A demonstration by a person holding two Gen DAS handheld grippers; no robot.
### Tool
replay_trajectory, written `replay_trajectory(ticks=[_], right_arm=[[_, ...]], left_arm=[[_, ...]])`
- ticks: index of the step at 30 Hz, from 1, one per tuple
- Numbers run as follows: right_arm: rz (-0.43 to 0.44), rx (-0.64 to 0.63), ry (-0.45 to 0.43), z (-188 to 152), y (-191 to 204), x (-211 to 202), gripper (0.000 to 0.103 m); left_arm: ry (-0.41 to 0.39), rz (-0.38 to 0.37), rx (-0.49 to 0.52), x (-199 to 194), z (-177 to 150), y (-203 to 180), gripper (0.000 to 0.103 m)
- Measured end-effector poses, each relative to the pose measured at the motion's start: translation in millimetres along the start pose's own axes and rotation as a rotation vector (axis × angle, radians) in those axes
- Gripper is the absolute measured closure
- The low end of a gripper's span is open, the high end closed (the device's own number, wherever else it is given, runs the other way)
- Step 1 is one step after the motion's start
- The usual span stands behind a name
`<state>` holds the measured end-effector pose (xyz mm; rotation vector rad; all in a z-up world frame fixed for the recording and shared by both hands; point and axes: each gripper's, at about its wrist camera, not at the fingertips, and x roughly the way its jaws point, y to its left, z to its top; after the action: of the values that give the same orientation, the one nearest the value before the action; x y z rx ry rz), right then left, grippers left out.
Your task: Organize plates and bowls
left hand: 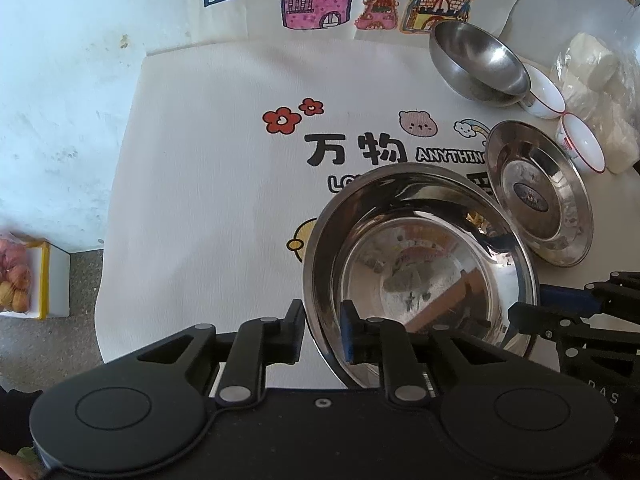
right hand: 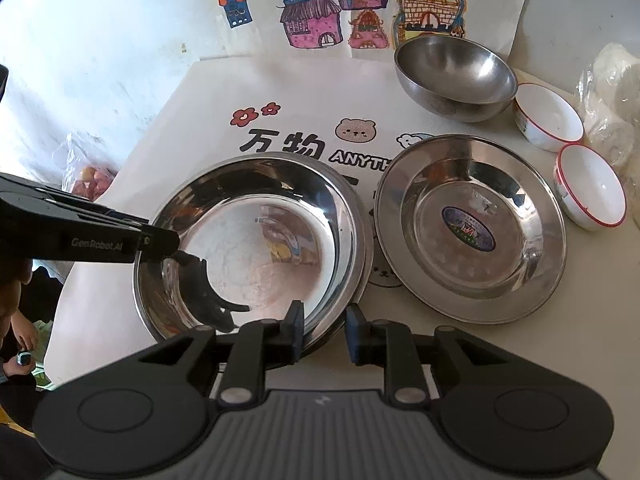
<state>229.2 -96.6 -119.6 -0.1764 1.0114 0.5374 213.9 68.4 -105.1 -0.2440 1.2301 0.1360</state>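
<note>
Left gripper: your jaws straddle the near-left rim of the big steel basin, one pad outside the wall and one inside, close against the rim; whether they press it tight, you cannot tell.
Right gripper: your jaws straddle the near-right rim of the same basin, one pad inside and one outside, with a little slack showing on the outer side.
Big steel basin: one; it sits on the bench near you, left of the plate. In the right wrist view a second rim shows under its right edge, so you may have two nested; you cannot tell for sure.
Steel plate: one, flat on the bench just right of the basin, with an oval sticker in its middle.
Steel bowl: one, at the far right, beyond the plate.
White bowls with red rims: two, a farther one just right of the steel bowl and a nearer one just right of the plate.
Printed cloth: one, covering the bench under the basin.
Wrapped white bundles: at the far right edge, beside the white bowls; count unclear.
</note>
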Motion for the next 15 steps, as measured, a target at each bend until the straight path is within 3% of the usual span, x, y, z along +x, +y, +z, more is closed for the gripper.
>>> replay_trajectory(ticks=[3, 9, 10, 13, 15], right_arm=[[0.002, 0.003, 0.005, -2, -1, 0, 0.076], [0.018, 0.013, -0.009, -2, -7, -3, 0.070], [0.021, 0.015, -0.012, -1, -9, -4, 0.069], [0.032, 0.028, -0.025, -1, -13, -8, 0.053], [0.046, 0.044, -0.044, 0, -18, -13, 0.031]], left_arm=[[-0.007, 0.002, -0.006, -1, 1, -2, 0.083], [-0.035, 0.028, -0.003, -7, 9, -5, 0.059], [-0.044, 0.034, -0.004, -9, 12, -6, 0.050], [-0.081, 0.061, -0.001, -15, 18, -9, 0.027], [-0.104, 0.079, 0.006, -19, 23, -13, 0.017]])
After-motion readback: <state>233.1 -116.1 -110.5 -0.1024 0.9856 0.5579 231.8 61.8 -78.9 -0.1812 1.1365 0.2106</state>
